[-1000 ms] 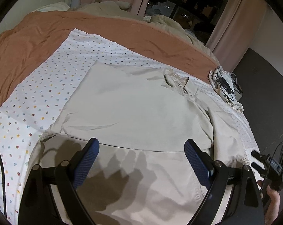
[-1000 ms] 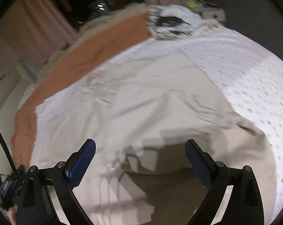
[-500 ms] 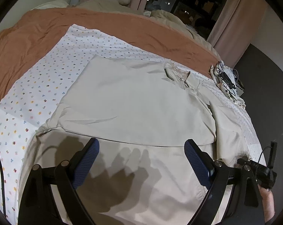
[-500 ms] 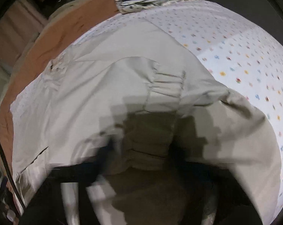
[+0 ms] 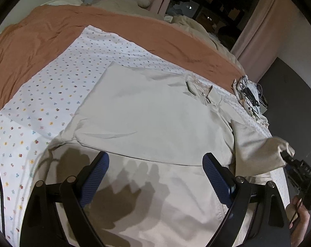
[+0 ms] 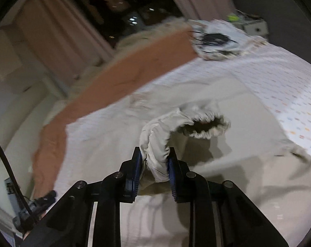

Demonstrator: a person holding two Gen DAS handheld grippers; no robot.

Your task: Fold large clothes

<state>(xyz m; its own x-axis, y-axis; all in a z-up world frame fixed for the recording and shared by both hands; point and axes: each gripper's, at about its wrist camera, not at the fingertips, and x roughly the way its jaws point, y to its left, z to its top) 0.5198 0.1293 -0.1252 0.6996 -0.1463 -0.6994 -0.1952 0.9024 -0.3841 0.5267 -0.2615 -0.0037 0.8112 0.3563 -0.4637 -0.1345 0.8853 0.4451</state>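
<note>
With the sleeve (image 6: pixel 165 131) pinched only at its bunched edge by the closing right tool (image 6: pixel 153 164), while the left tool (image 5: pixel 155 177) is held wide and empty at lower centre, the cloth could be dropped mid-fold.

Bed fills most of both views. White sheet (image 5: pixel 52 94) with small coloured flower dots across the middle and left of the left wrist view; rust-orange blanket (image 5: pixel 42 37) banding it along the upper left. Rumpled beige bedding (image 5: pixel 122 2) heaped at top centre. Pinkish curtains (image 5: pixel 256 26) hang at upper right, framing a dark window (image 5: pixel 206 4) with small points of light. Pale wall (image 5: pixel 295 41) at right, dark floor (image 5: pixel 289 90) below it. Tangle of black cables (image 5: pixel 250 94) on light cloth at the bed's right edge. Lighting dim, warm, casting hard shadows at lower centre. Right wrist view blurred.
</note>
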